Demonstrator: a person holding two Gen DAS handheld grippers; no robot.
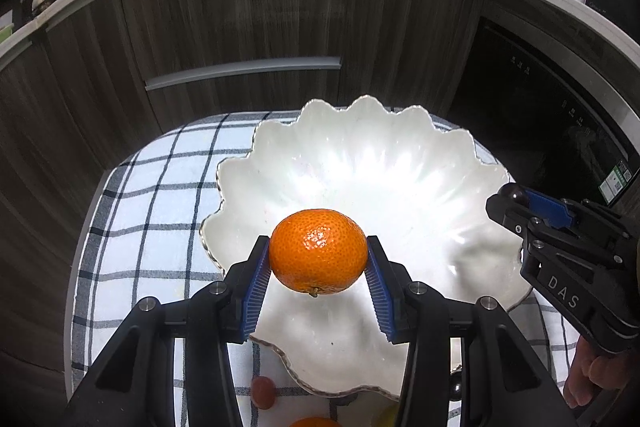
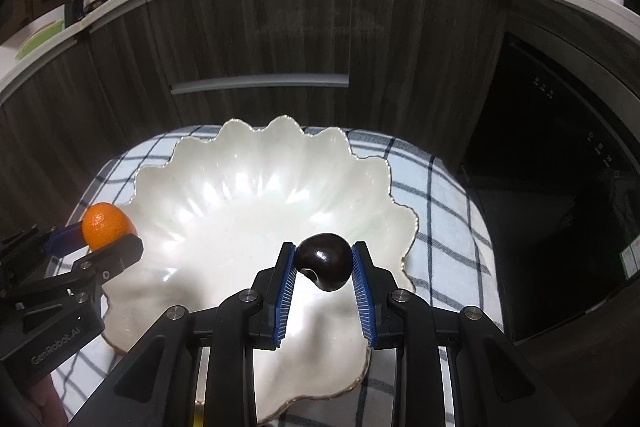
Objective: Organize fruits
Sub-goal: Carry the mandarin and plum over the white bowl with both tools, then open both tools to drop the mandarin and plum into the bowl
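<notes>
A wide white bowl (image 1: 360,155) with a scalloped rim sits on a checked cloth (image 1: 152,195); nothing lies inside it. My left gripper (image 1: 318,259) is shut on an orange mandarin (image 1: 318,251) and holds it above the bowl's near left part. My right gripper (image 2: 324,261) is shut on a small dark, glossy fruit (image 2: 324,261) above the bowl's near right part. In the left wrist view the right gripper (image 1: 516,197) shows at the right with the dark fruit (image 1: 512,193) at its tip. In the right wrist view the left gripper (image 2: 108,231) and mandarin (image 2: 106,225) hang over the bowl (image 2: 248,195) at its left rim.
On the cloth below the bowl's near rim lie a small red fruit (image 1: 263,391), another orange fruit (image 1: 316,422) and a dark round fruit (image 1: 456,385). Dark wooden cabinets (image 1: 240,27) stand behind the table, a black oven (image 1: 540,99) at the right. A person's hand (image 1: 592,375) holds the right gripper.
</notes>
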